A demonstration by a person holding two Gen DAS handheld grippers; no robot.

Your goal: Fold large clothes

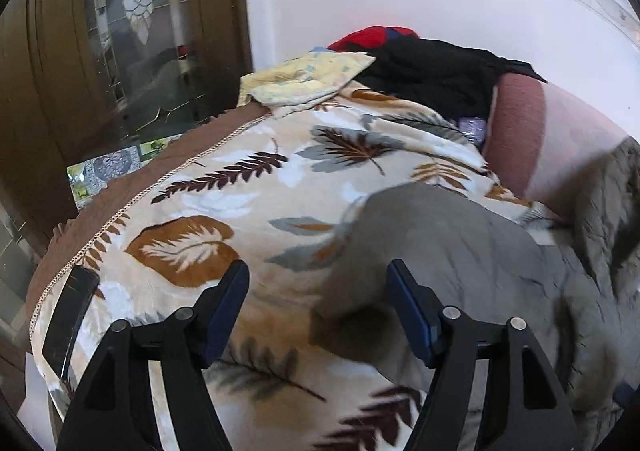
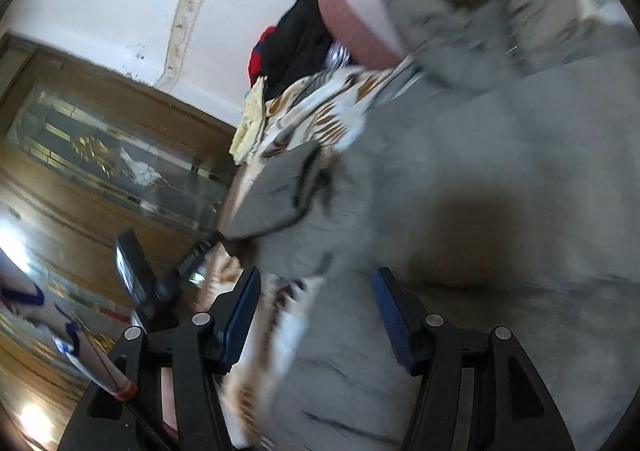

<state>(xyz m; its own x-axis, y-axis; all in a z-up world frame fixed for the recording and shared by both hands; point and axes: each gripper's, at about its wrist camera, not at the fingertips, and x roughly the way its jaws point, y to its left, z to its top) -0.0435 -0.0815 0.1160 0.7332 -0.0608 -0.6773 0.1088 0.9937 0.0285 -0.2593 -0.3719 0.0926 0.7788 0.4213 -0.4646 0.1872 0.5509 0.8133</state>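
Left wrist: one grey garment (image 1: 460,251), one leaf-print blanket (image 1: 248,187).

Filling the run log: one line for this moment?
left gripper open | right gripper open | grey garment unheld on leaf-print blanket

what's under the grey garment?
The grey garment lies on the leaf-print blanket, which shows around its left and far edges. How far the blanket runs beneath it is covered, as is anything else under the garment.
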